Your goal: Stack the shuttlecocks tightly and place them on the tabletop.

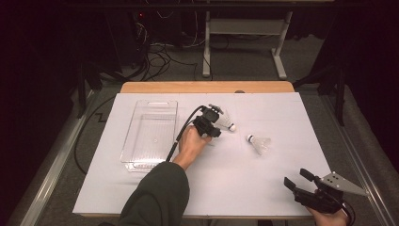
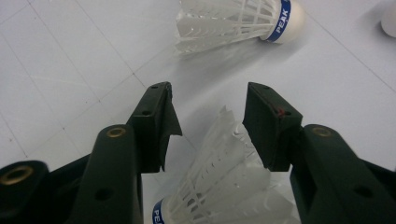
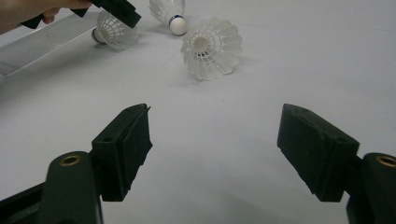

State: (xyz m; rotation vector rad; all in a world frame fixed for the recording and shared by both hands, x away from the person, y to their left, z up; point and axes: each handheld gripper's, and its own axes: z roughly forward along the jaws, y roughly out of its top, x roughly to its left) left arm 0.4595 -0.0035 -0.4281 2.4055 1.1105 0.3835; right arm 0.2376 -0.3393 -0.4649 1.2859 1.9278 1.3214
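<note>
Three white shuttlecocks lie on the white table. One shuttlecock [image 2: 224, 179] rests on the surface between the jaws of my left gripper [image 2: 208, 93], its feather skirt against the right pad while the left pad stands off it; the gripper is open. In the high view a hand holds that left gripper [image 1: 211, 129] at the table's middle. A second shuttlecock [image 2: 238, 18] [image 1: 228, 123] with a blue band lies just beyond. The third shuttlecock [image 1: 259, 143] [image 3: 210, 46] lies further right. My right gripper [image 1: 295, 176] [image 3: 212, 116] stays at the near right corner, wide open, nothing between its jaws.
A clear plastic tray [image 1: 153, 102] [image 3: 32, 46] stands left of the left hand with nothing visible in it. The table [image 1: 282, 113] is covered by a white sheet. Beyond its far edge are cables and a desk frame [image 1: 244, 28] on the floor.
</note>
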